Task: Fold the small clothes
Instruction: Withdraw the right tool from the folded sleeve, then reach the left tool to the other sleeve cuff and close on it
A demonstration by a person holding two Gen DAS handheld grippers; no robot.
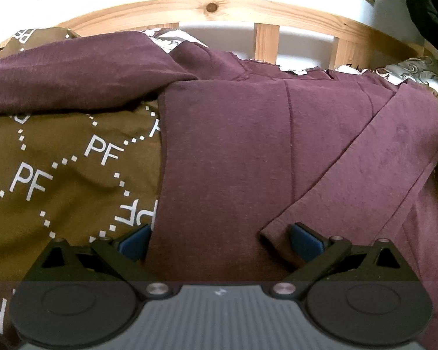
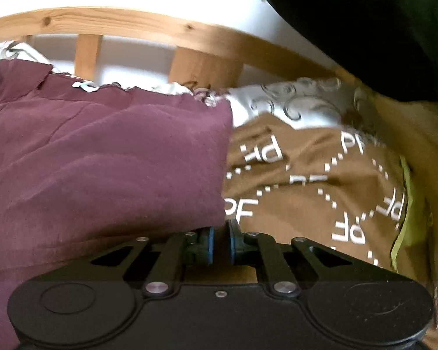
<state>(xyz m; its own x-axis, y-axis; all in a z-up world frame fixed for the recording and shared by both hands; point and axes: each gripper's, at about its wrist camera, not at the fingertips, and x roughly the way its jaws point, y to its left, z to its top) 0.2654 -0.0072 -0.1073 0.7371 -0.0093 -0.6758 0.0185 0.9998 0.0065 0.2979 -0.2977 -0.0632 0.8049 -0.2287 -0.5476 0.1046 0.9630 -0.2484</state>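
A maroon long-sleeved top (image 1: 227, 151) lies on a brown bedspread printed with white "PF" letters (image 1: 67, 169). One sleeve (image 1: 373, 160) is folded diagonally across the body, its cuff near my left gripper. My left gripper (image 1: 219, 242) is open, its blue-padded fingers (image 1: 134, 243) straddling the garment's near edge. In the right wrist view the maroon top (image 2: 102, 160) fills the left half. My right gripper (image 2: 220, 242) is almost shut at the garment's right near corner; whether cloth is pinched between the pads is hidden.
A pine bed frame with slats (image 1: 265, 40) runs along the far side before a white wall. A patterned grey-white sheet (image 2: 292, 105) shows beyond the garment. A dark object (image 2: 365, 29) hangs at the upper right. A lime-green fabric edge (image 2: 408, 213) is at the right.
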